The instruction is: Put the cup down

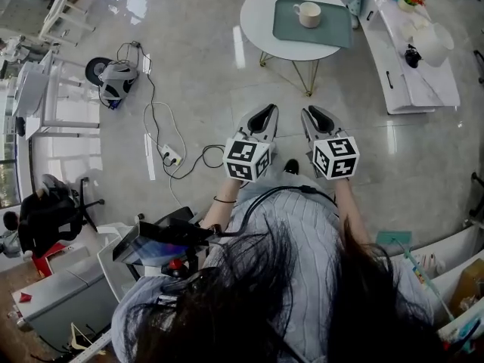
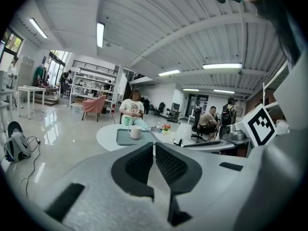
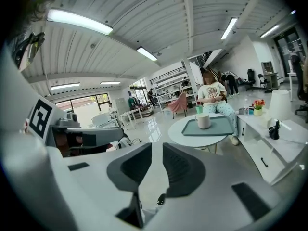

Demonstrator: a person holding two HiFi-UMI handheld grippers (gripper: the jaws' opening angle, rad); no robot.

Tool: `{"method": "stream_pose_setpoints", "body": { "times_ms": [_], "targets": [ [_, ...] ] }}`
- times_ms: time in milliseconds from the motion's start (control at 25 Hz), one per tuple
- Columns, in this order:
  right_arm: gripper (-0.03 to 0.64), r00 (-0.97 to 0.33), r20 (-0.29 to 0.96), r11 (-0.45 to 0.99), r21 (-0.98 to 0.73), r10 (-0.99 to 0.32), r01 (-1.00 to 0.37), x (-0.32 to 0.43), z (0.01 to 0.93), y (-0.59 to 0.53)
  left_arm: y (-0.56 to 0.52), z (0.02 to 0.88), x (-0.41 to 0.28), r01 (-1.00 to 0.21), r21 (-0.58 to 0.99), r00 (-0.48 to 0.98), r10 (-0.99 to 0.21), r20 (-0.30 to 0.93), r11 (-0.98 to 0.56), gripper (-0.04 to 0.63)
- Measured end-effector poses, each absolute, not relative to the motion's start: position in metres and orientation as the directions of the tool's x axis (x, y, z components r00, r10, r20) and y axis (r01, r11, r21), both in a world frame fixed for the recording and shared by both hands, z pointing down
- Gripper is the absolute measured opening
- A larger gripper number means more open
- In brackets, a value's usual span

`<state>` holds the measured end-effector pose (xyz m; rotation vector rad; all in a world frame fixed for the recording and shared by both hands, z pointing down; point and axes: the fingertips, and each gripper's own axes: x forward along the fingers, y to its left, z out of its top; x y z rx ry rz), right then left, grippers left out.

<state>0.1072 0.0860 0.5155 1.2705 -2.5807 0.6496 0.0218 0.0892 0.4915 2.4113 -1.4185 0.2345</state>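
A white cup (image 1: 308,13) stands upright on a green tray (image 1: 335,30) on the round white table (image 1: 257,21), far ahead of me across the floor. In the gripper views the cup (image 2: 134,132) (image 3: 203,121) sits small on the tray (image 2: 121,138) (image 3: 220,127). Both grippers are held side by side close to my body, well short of the table. My left gripper (image 1: 266,110) (image 2: 154,146) has its jaws together and holds nothing. The right gripper (image 1: 314,112) (image 3: 157,150) shows only a thin slit between its jaws, with nothing in it.
A long white bench (image 1: 412,74) with small items runs right of the table. Cables and a power strip (image 1: 171,156) lie on the floor at left, near a bag (image 1: 117,79). A person (image 3: 211,93) sits behind the table. Shelves and a black chair (image 1: 45,210) stand at the left.
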Motion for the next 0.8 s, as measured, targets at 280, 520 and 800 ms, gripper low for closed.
{"method": "stream_pose_setpoints", "body": {
  "times_ms": [280, 520, 800],
  "targets": [
    [0.077, -0.641, 0.360, 0.566, -0.302, -0.678, -0.767, 0.096, 0.516, 0.105, 0.105, 0.494, 0.013, -0.886, 0.207, 0.462, -0.832, 0.306, -0.416, 0.020],
    [0.067, -0.649, 0.358, 0.583, -0.286, -0.671, -0.761, 0.095, 0.512, 0.111, 0.108, 0.496, 0.015, -0.886, 0.209, 0.461, -0.832, 0.308, -0.414, 0.020],
    [0.051, -0.639, 0.356, 0.575, -0.279, -0.682, -0.769, 0.096, 0.509, 0.107, 0.104, 0.493, 0.014, -0.888, 0.201, 0.458, -0.837, 0.301, -0.414, 0.020]
  ]
}}
